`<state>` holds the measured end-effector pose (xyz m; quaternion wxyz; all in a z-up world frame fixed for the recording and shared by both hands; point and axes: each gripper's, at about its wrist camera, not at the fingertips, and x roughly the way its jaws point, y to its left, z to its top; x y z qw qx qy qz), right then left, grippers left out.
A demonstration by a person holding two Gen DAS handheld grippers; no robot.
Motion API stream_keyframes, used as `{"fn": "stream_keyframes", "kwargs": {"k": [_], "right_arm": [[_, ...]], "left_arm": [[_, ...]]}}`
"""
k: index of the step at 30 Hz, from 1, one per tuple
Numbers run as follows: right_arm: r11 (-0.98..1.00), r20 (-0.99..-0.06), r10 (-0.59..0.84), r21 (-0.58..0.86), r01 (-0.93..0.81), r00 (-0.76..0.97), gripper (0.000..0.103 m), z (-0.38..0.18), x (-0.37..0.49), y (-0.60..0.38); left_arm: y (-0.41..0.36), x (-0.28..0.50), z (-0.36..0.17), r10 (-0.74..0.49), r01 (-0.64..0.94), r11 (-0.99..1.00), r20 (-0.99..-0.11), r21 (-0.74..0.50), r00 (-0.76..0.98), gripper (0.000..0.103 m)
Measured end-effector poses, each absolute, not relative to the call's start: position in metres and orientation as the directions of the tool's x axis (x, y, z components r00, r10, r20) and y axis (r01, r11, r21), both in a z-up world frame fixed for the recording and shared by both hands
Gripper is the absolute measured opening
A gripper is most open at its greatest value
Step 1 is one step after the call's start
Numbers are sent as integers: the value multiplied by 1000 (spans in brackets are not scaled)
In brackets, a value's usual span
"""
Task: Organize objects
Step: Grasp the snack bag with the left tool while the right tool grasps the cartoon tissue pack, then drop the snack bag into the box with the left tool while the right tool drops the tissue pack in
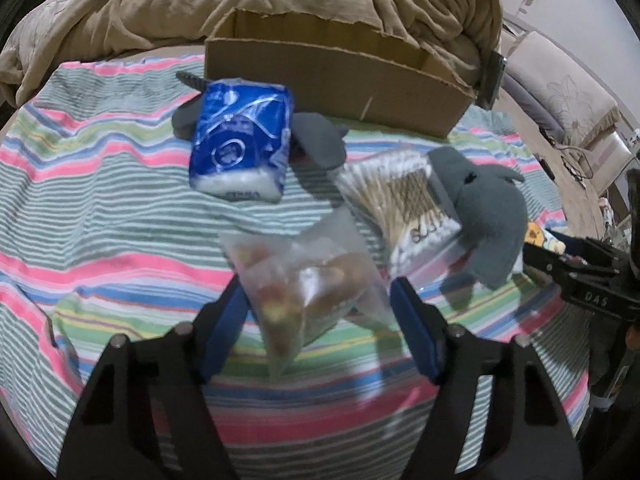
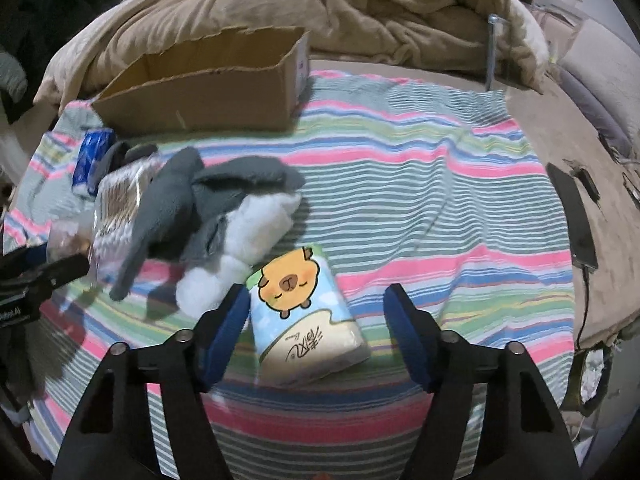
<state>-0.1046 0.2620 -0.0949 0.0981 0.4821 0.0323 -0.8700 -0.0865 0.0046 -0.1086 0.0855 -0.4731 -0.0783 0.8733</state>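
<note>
My left gripper [image 1: 316, 300] is open above a clear plastic bag of snacks [image 1: 312, 284] that lies between its fingers on the striped cloth [image 1: 100, 200]. Beyond it lie a blue tissue pack [image 1: 240, 140], a pack of cotton swabs [image 1: 404, 200] and a grey plush toy [image 1: 488, 216]. An open cardboard box [image 1: 336, 76] stands behind them. My right gripper [image 2: 316, 308] is open around a tissue pack with a capybara print [image 2: 308, 312]. The grey and white plush toy [image 2: 216, 212], the swabs [image 2: 116, 200] and the box [image 2: 208, 88] show at left in the right wrist view.
A crumpled beige blanket [image 2: 320, 12] lies behind the box. A dark phone with a cable [image 2: 572, 216] lies on the beige sheet at the right. The other gripper [image 1: 592, 280] shows at the right edge of the left wrist view.
</note>
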Motion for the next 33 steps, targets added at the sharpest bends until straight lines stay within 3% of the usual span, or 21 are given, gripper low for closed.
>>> {"fn": "stream_keyframes", "kwargs": {"k": [2,4,10,14,23,33], "right_arm": [[-977,-843,-152,50,207,-516,60,-94,-103,263],[-977,-837,-168,71,201,-520,57,-92,-102,267],[-975,-815,-197,106,194,-545,50,-83,-99,272],[-974,-806,-205,110,200,-556,50,-78,-95,271],[-969,-765,-235,137,206,-599,50,-52,-85,277],[-957,-698,-269,114,268,-663,50,-12,-89,260]], "left_arm": [[4,-86,-108,224,-73,-973,-811,-220,-541,69],[3,-85,-107,219,-68,-974,-807,-218,-548,61],[1,-83,-103,216,-63,-974,-801,-219,-558,60],[11,-92,-105,207,-92,-978,-818,-186,-537,62],[-2,-82,-92,258,-80,-962,-765,-263,-590,56],[-16,-64,-35,276,-93,-952,-682,-292,-678,56]]}}
